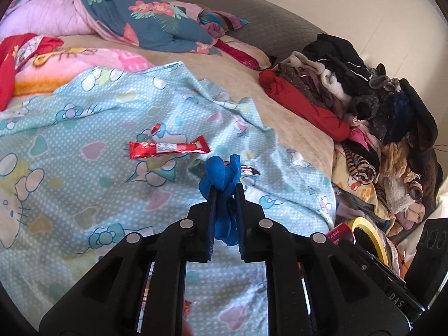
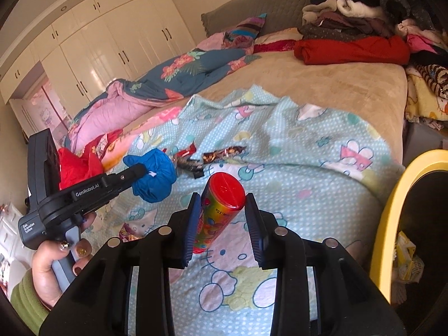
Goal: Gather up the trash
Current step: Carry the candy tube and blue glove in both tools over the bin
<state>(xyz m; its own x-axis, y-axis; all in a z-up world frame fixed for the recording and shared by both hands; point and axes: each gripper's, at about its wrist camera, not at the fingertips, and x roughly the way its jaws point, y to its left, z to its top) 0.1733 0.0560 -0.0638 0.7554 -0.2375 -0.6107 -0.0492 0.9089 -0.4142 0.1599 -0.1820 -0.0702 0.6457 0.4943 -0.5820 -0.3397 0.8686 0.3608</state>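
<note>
Crumpled blue glove (image 1: 221, 184) pinched, off bed. Red-capped candy tube (image 2: 217, 210) clamped, tilted. Red wrapper (image 1: 168, 149) flat on sheet, dark foil wrapper (image 2: 224, 152) beside.

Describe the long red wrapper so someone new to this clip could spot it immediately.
Start at the light blue cartoon-print sheet spread over the bed. Near its middle, just beyond the blue wad pinched in the left gripper, lies the long red wrapper. It is flat, shiny and bar-shaped with a white label, unlike the dark crumpled foil wrapper beside it.
</note>
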